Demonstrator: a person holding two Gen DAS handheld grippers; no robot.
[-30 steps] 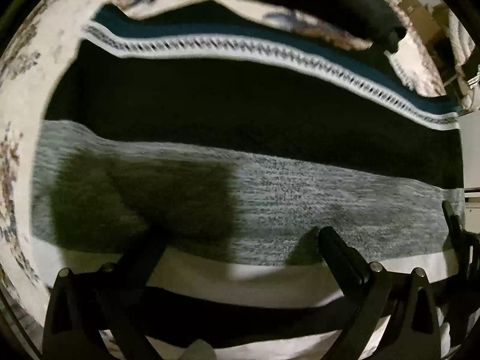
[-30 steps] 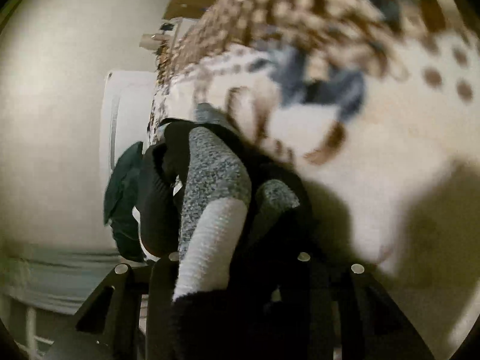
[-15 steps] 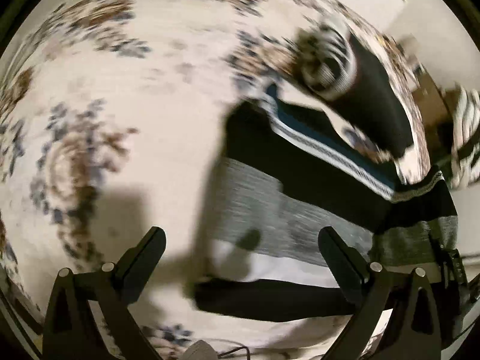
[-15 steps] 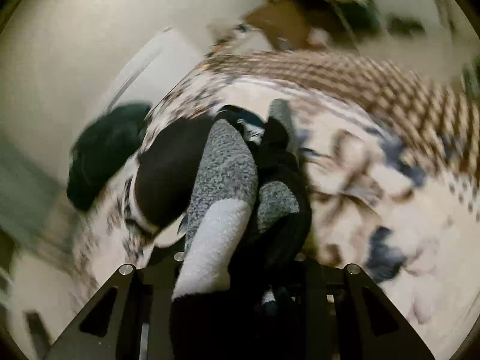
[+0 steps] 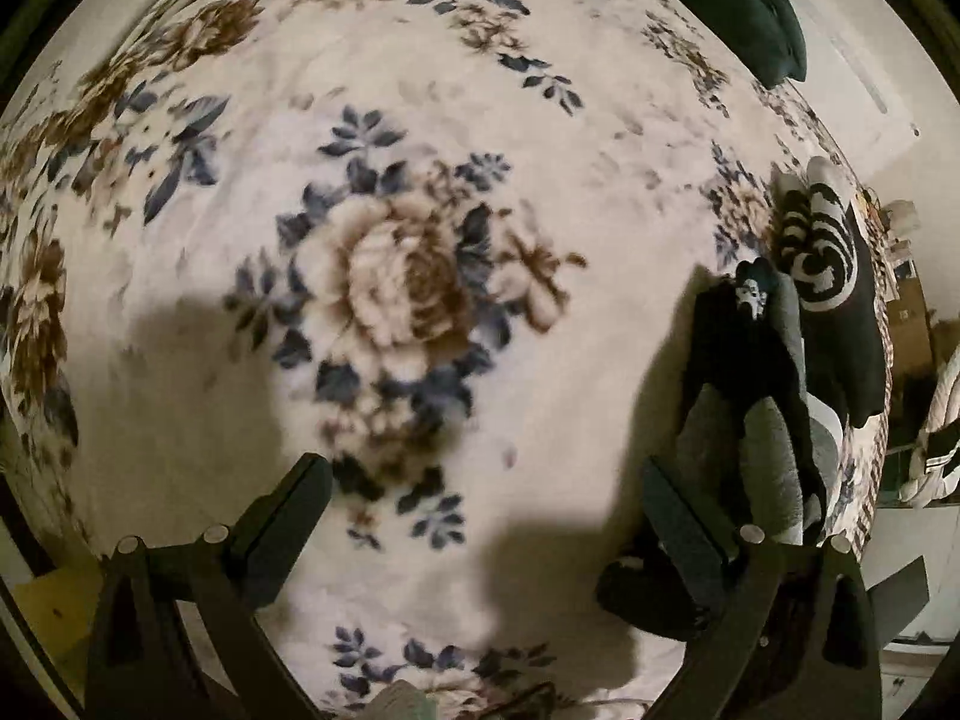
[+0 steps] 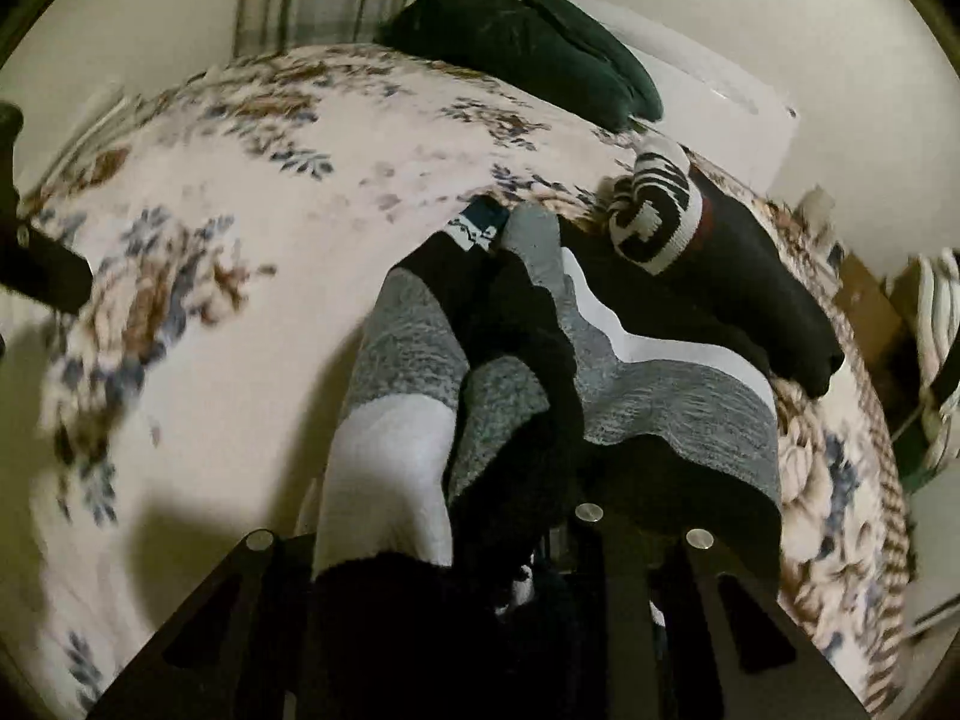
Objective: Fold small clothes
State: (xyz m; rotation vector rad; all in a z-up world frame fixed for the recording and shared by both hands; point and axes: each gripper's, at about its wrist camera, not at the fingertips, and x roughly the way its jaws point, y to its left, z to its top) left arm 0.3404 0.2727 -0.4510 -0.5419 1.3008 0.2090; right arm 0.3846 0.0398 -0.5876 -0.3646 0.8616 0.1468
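Note:
A striped knit sweater (image 6: pixel 408 348) with black, grey, white and teal bands lies bunched on the floral blanket (image 6: pixel 252 276). One end is gathered up into my right gripper (image 6: pixel 516 516). Its jaws are closing with the cloth between them, and the knit hides the fingertips. In the left wrist view the same sweater (image 5: pixel 774 396) is a crumpled ridge at the right edge. My left gripper (image 5: pixel 480 474) hangs open over the bare blanket (image 5: pixel 390 276), left of the sweater, with nothing between its fingers.
A black garment with a black-and-white patterned part (image 6: pixel 654 216) lies just beyond the sweater. A dark green pillow (image 6: pixel 540 54) sits at the head of the bed by a white panel (image 6: pixel 720 90). The bed's edge runs along the right, with striped cloth (image 6: pixel 936 312) past it.
The left gripper has slid off the flat sweater onto bare blanket, so the sweater now sits at its right. The right gripper has rolled and carried the bunched sweater over the bed.

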